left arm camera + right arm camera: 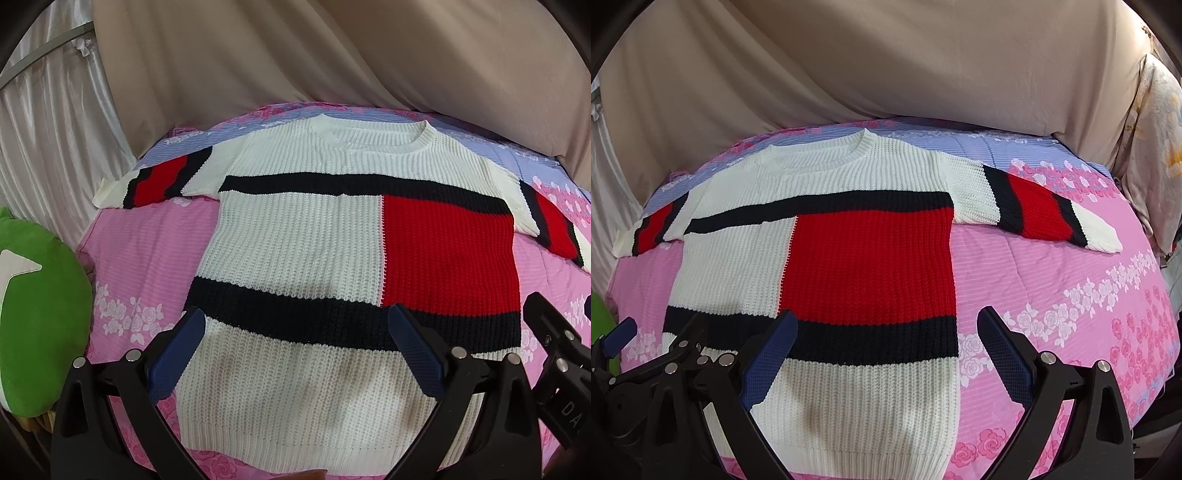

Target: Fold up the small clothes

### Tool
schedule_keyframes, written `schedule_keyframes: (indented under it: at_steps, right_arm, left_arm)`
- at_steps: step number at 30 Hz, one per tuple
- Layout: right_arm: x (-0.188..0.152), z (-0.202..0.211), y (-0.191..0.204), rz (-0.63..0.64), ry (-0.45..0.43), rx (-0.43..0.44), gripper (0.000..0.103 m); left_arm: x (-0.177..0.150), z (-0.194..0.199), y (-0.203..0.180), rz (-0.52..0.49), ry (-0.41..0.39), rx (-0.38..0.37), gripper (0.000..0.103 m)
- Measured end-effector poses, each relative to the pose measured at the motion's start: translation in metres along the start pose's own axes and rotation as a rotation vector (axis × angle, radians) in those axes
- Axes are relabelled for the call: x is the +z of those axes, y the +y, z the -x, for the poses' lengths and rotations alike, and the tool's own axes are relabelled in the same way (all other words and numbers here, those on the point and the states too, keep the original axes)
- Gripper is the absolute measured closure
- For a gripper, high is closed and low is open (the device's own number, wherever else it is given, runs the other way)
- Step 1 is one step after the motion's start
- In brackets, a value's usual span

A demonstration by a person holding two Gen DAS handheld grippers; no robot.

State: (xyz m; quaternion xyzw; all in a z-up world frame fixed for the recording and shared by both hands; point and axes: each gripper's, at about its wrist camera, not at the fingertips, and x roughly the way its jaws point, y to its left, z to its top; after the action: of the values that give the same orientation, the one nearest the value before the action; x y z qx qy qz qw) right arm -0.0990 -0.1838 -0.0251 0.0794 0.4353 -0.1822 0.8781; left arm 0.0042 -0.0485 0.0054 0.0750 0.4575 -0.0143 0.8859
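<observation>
A knit sweater (295, 236) in white, black and red lies flat and spread on the pink floral bedspread (147, 251), collar at the far side, both sleeves out sideways. It also shows in the right wrist view (820, 258). My left gripper (297, 317) is open, hovering over the sweater's lower half near the hem. My right gripper (886, 321) is open, over the sweater's lower right edge, one finger over the knit and one over the bedspread (1052, 280). The right gripper's black frame (554, 350) shows at the right of the left wrist view.
A green cushion (37, 314) lies at the bed's left edge. A beige sheet (295, 55) hangs behind the bed, with pale curtains (44, 129) at the left. A floral cloth (1152, 147) hangs at the far right.
</observation>
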Motion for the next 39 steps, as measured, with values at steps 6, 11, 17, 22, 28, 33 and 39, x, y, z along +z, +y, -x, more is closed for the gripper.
schedule_keyframes:
  at_steps: [6,11,17,22,28,33,39]
  right_arm:
    - [0.002,0.000,0.001,0.009,0.000,0.004,0.007]
    - [0.003,0.000,0.001,0.010,-0.002,0.004,0.007]
    - [0.005,-0.001,0.002,0.011,-0.002,0.006,0.007]
    - [0.005,-0.001,0.002,0.011,-0.001,0.006,0.007]
    - [0.006,-0.003,0.003,0.011,0.001,0.007,0.007]
    - [0.008,-0.009,0.001,0.009,0.009,0.012,0.007]
    - [0.022,-0.031,-0.043,-0.073,0.022,0.063,0.007]
  left_arm:
    - [0.001,0.001,0.001,0.008,-0.002,0.006,0.006]
    - [0.002,0.002,0.001,0.010,-0.006,0.007,0.006]
    - [0.004,0.001,0.002,0.018,-0.002,0.008,0.006]
    - [0.003,0.001,0.002,0.017,-0.001,0.008,0.006]
    - [0.005,-0.002,0.002,0.016,0.003,0.009,0.006]
    - [0.007,-0.007,-0.002,0.016,0.013,0.009,0.006]
    - [0.013,-0.020,0.005,0.091,0.095,-0.088,0.005]
